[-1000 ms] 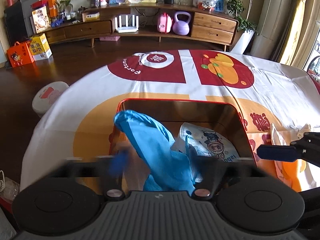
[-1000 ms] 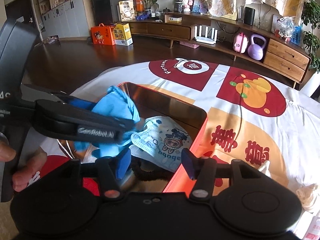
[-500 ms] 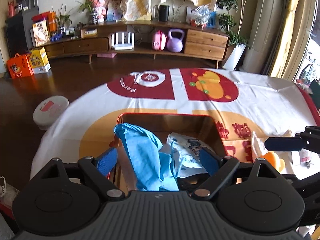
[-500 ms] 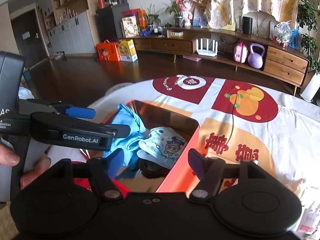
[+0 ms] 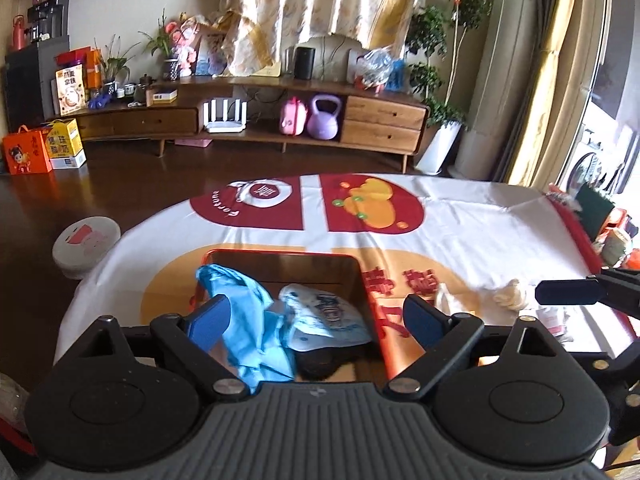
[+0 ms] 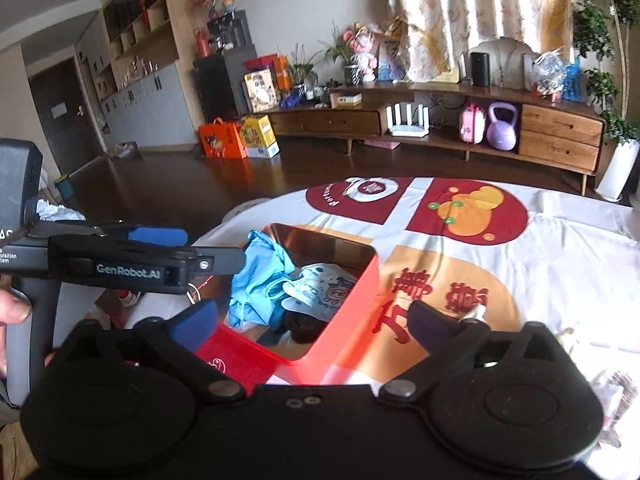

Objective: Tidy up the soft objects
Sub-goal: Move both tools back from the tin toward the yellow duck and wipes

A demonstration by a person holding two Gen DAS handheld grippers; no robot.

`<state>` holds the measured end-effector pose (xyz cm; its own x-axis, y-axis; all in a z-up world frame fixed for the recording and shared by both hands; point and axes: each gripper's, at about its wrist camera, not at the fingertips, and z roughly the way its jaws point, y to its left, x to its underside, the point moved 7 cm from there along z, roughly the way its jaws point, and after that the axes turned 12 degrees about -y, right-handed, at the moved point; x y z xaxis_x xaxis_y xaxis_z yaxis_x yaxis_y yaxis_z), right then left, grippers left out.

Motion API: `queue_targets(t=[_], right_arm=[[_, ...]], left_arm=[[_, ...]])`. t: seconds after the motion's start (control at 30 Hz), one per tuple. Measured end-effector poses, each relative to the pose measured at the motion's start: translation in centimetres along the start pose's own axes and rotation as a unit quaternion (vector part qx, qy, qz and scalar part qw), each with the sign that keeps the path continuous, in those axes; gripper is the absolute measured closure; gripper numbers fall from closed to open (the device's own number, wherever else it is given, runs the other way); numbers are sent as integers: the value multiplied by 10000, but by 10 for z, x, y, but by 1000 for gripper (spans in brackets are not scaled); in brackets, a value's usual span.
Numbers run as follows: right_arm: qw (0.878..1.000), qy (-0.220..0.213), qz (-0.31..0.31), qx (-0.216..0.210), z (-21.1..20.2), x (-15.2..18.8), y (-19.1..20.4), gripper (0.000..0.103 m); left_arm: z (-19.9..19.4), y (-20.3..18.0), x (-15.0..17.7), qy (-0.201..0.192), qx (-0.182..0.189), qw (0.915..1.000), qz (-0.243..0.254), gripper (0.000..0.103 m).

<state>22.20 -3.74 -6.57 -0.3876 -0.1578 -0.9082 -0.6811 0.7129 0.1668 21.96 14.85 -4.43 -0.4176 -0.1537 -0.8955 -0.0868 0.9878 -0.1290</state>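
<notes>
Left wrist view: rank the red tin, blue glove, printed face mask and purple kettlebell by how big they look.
1. red tin
2. blue glove
3. printed face mask, close to the glove
4. purple kettlebell, though far from the camera

— What sits ahead of the right gripper point(image 6: 310, 322)?

— A red tin point(image 6: 344, 312) on a printed cloth point(image 6: 540, 264), just past the spread blue-padded fingers point(image 6: 194, 320), which grip nothing. Inside it: a blue glove point(image 6: 260, 276) draped over the far-left rim, a patterned face mask point(image 6: 320, 286) beside it, and something dark point(image 6: 298, 322) beneath the mask.

— And to its left?

— The left gripper point(image 6: 132, 264), marked "GenRobot.AI", reaches toward the tin's left edge, its tip just short of the glove, with a blue pad showing above the bar. Whether its jaws are parted cannot be told from here. A thumb point(image 6: 14, 312) shows at the frame's left edge.

— To the right?

— A small white object point(image 6: 474, 312) lies beside the right finger.
</notes>
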Motion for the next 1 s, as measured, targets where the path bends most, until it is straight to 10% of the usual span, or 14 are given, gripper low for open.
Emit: queue_targets(t=[1.0], right_arm=[[9865,-309,322,1577,-103,54,-161,0]], left_arm=[[36,-160,66,301,769,9957,429,0]])
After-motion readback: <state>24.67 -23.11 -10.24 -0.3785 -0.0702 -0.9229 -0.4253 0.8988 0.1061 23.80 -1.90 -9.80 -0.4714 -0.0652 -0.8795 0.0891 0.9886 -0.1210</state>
